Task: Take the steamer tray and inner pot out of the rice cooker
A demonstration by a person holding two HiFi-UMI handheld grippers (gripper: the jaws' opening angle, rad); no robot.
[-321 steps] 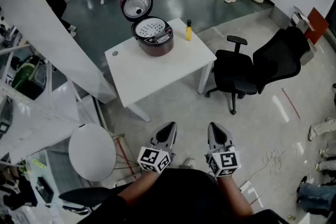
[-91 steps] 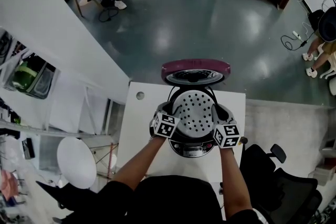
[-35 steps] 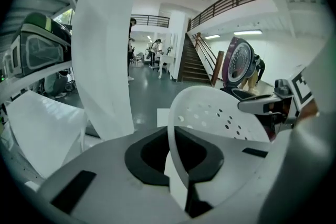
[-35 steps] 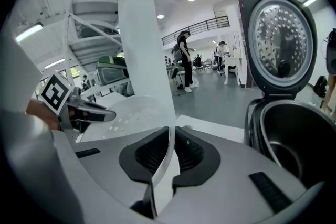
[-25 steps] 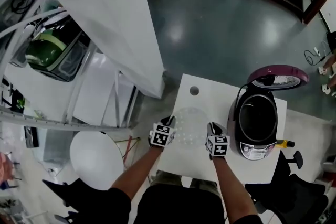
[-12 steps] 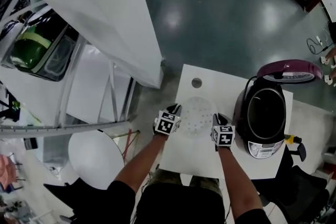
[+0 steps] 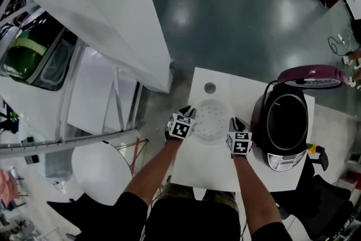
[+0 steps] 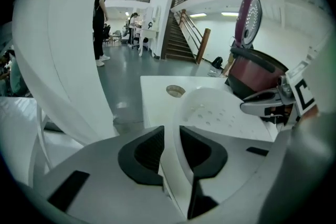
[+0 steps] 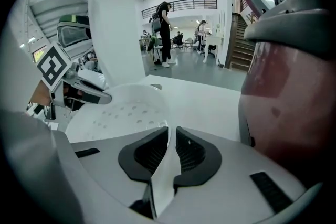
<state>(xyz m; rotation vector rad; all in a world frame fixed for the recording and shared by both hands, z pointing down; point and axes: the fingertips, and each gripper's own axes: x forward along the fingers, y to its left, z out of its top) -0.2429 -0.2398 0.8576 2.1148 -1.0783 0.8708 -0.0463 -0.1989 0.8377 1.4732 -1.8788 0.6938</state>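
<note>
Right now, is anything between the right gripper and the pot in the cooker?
Nothing visible. The lid stands open and the pot's mouth is bare, but the right gripper is shut on the tray's rim.

Steamer tray (image 7: 211, 121) on the table (image 7: 203, 169), left half as seen from the person's side; cable hole (image 7: 210, 88) just behind it, toward the far edge. Rice cooker (image 7: 285, 127) on the same table to the tray's right, near but apart, lid (image 7: 318, 75) raised at its back. Round stool (image 7: 101, 172) on the floor left of the table; office chair (image 7: 327, 209) off the right near corner.
</note>
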